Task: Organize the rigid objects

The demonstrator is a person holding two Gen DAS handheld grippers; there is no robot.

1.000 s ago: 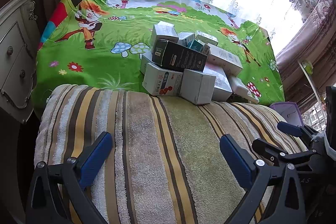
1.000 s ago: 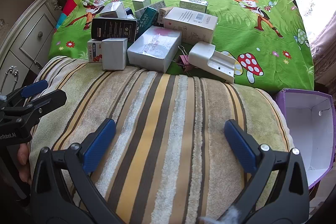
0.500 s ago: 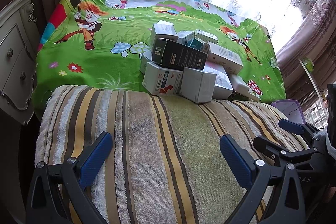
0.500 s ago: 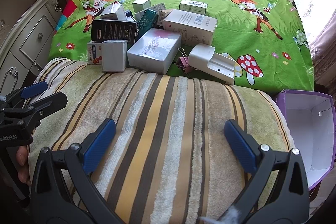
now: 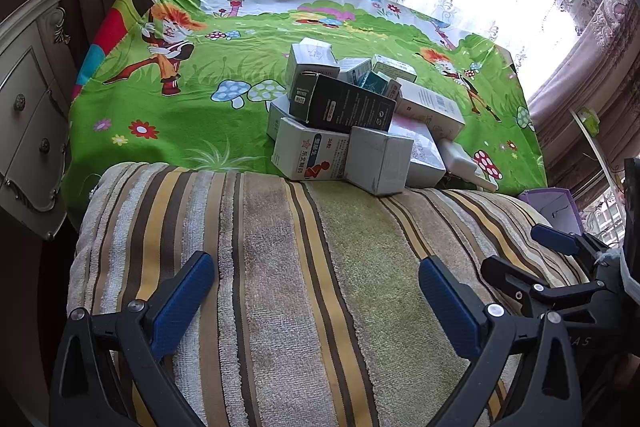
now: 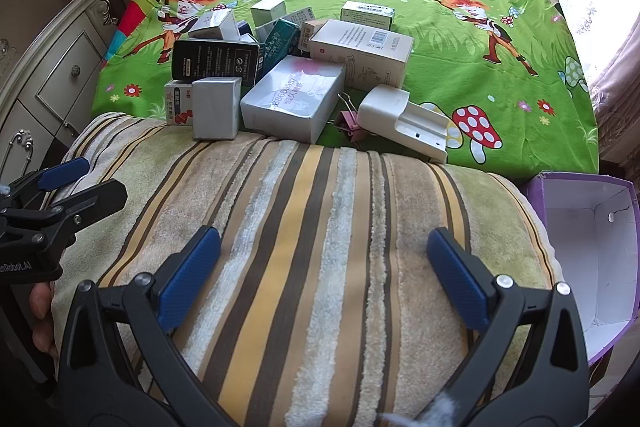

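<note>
A pile of small cardboard boxes sits on the green cartoon cloth: a black box, a grey cube box, a silvery flat box, a white barcode box, a red-print box. A white plastic holder and a pink binder clip lie beside them. My left gripper is open and empty over the striped towel. My right gripper is open and empty over the same towel, near the pile.
A striped towel covers the near part of the surface. An open purple box with a white inside stands at the right; it also shows in the left wrist view. A white dresser stands at the left. Curtains and a window are behind.
Both grippers have drifted slightly; the views are nearly the same. Nothing was taken hold of or moved.
</note>
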